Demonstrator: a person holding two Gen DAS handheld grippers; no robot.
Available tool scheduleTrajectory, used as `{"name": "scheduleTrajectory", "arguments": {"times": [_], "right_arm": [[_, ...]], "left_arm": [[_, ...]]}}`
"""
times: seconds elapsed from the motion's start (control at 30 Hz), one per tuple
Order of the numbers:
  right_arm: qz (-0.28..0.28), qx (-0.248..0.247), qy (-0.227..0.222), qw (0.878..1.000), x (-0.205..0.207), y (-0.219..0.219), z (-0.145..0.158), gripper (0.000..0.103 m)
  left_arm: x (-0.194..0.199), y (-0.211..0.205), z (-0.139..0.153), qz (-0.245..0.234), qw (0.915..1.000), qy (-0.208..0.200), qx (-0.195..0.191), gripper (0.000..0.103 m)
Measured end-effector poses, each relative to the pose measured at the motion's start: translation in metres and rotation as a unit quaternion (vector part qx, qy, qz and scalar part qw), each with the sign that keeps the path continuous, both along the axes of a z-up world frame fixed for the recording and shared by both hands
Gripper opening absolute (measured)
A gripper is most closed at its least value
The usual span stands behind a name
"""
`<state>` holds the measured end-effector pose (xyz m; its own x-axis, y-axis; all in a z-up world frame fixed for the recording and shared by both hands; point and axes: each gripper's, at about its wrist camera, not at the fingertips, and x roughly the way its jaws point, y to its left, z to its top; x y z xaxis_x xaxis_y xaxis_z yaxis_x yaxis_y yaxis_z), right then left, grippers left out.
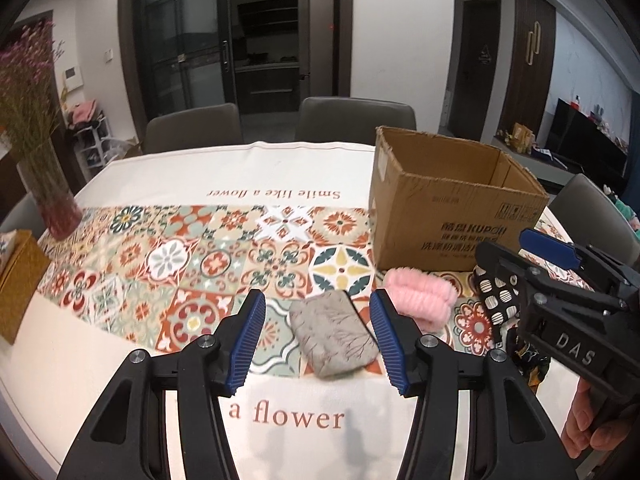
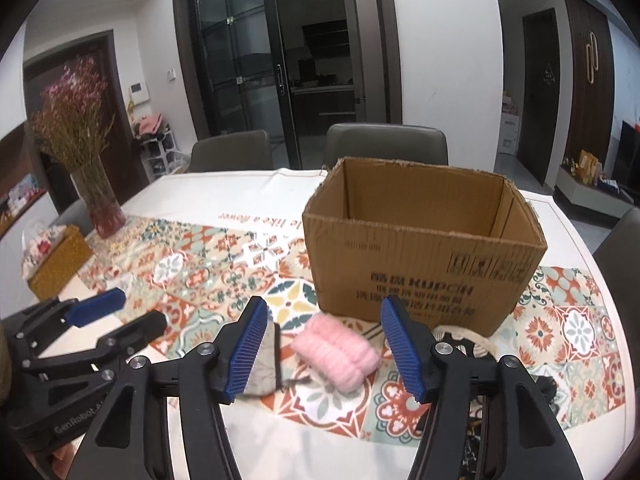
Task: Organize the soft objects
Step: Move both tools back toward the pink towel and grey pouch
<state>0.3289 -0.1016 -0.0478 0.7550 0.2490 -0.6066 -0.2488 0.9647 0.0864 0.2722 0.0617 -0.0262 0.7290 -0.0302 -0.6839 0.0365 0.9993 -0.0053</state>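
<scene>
A folded grey cloth (image 1: pixel 334 334) lies on the patterned tablecloth, between the blue pads of my left gripper (image 1: pixel 318 340), which stands open around it without pressing. To its right sits a fluffy pink bundle (image 1: pixel 420 300). In the right wrist view the pink bundle (image 2: pixel 336 350) lies between the pads of my open right gripper (image 2: pixel 326 350), untouched, and the grey cloth (image 2: pixel 266 364) shows behind the left pad. A black-and-white patterned cloth (image 1: pixel 496 296) lies partly under the right gripper's body. An open cardboard box (image 2: pixel 420 256) stands just behind the bundles.
A vase of dried flowers (image 1: pixel 52 196) and a woven tissue box (image 1: pixel 18 280) stand at the table's left. Grey chairs (image 1: pixel 356 120) line the far edge. A hand (image 1: pixel 592 420) holds the right gripper's handle. A dark patterned fabric (image 1: pixel 528 360) lies at the right.
</scene>
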Motion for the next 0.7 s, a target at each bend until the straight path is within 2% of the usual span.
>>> {"name": "scheduleTrajectory", "arguments": {"times": [0.33, 0.47, 0.7], "right_arm": [[0.018, -0.001, 0.009, 1.0, -0.011, 0.005, -0.026, 0.061], [0.007, 0.022, 0.024, 0.999, -0.004, -0.001, -0.039, 0.065], [-0.029, 0.052, 0.046, 0.997, 0.013, -0.012, -0.06, 0.065]], "left_arm": [[-0.016, 0.005, -0.028, 0.022, 0.9994, 0.009, -0.024, 0.053], [-0.016, 0.007, -0.04, 0.029, 0.9986, 0.013, -0.042, 0.053], [-0.002, 0.009, -0.065, 0.045, 0.9968, 0.034, -0.057, 0.052]]}}
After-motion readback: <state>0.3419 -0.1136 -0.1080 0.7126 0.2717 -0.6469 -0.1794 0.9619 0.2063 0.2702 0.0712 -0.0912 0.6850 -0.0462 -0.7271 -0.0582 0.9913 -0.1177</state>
